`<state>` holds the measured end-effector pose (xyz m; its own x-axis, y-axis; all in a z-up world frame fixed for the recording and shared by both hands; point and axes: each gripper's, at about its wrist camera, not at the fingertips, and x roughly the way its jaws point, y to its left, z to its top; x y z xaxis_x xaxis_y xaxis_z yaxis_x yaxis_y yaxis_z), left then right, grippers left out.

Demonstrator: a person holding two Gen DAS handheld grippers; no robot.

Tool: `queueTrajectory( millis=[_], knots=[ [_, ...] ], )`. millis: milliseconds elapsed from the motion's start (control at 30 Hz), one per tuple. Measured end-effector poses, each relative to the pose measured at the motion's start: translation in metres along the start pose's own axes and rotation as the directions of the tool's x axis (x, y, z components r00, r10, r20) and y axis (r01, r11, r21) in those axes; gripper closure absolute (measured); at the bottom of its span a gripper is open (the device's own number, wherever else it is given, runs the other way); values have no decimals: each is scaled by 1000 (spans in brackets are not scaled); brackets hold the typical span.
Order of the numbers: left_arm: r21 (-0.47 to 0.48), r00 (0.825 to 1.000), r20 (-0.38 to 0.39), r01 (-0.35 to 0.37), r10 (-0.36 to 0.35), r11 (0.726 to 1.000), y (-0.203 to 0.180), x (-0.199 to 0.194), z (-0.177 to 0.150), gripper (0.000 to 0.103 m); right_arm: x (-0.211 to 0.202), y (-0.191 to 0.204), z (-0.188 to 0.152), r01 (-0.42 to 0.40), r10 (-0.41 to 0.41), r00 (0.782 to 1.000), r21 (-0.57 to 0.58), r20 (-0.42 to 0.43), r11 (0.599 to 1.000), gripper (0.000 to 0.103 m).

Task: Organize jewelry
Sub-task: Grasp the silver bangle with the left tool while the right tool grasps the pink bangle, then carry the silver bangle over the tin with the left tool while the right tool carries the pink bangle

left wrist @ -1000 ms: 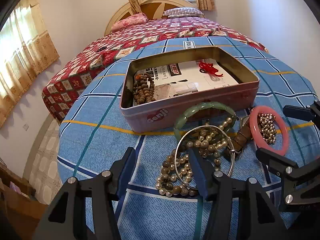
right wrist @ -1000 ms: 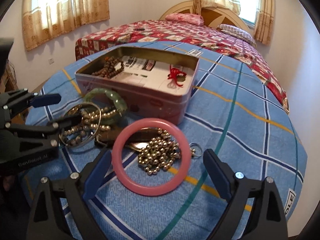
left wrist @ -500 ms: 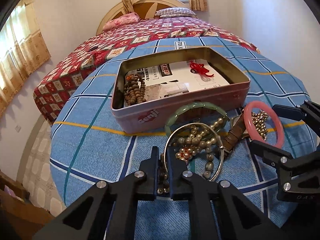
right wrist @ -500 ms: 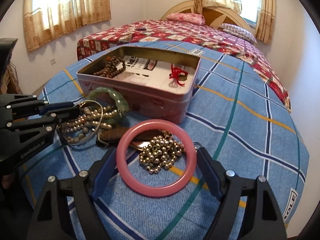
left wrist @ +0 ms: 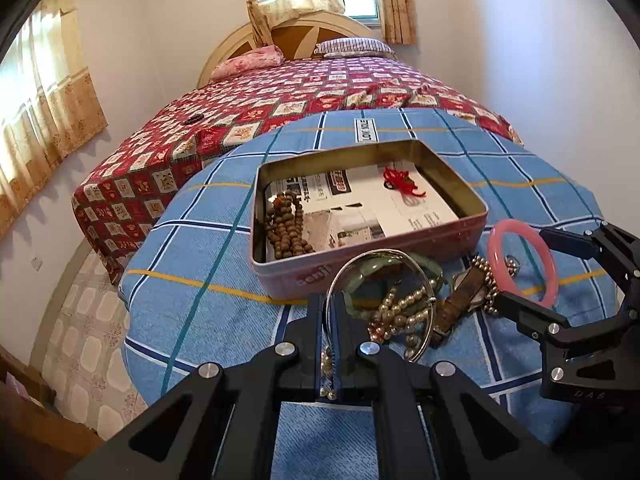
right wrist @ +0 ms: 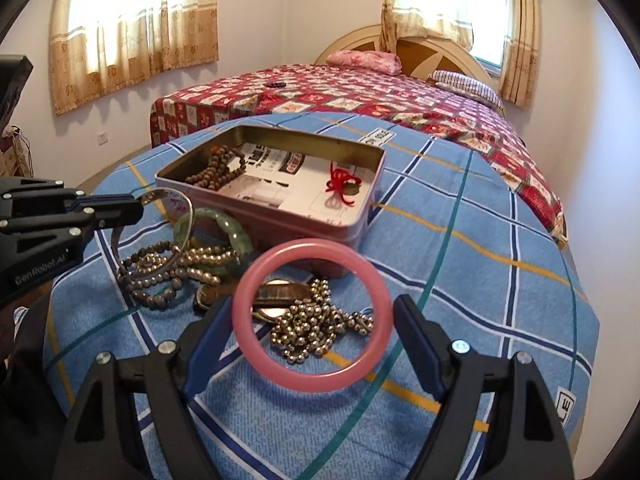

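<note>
My left gripper is shut on a thin silver bangle and holds it tilted up above the pile; it also shows in the right wrist view. My right gripper is closed on a pink bangle, lifted off the cloth; it also shows in the left wrist view. A pink open tin holds brown wooden beads and a red knot charm. A green jade bangle, pearl bead strings, a leather strap watch and a metal bead chain lie on the cloth.
The table wears a blue checked cloth. Behind it stands a bed with a red patterned cover. Tiled floor lies left of the table. Curtained windows line the walls.
My left gripper has shut on the silver bangle and raised it off the pile. My right gripper has narrowed onto the pink bangle and lifted it.
</note>
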<state>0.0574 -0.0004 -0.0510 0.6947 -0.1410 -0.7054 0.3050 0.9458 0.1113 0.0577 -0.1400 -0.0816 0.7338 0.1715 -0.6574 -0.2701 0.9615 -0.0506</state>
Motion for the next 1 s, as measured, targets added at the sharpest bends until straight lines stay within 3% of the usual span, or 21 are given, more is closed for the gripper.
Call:
queueTrajectory(
  millis=[1000],
  knots=[
    [-62, 998, 46, -51, 54, 997, 23, -2, 20, 100, -3, -15, 31, 55, -56, 996, 10, 71, 998, 21]
  ],
)
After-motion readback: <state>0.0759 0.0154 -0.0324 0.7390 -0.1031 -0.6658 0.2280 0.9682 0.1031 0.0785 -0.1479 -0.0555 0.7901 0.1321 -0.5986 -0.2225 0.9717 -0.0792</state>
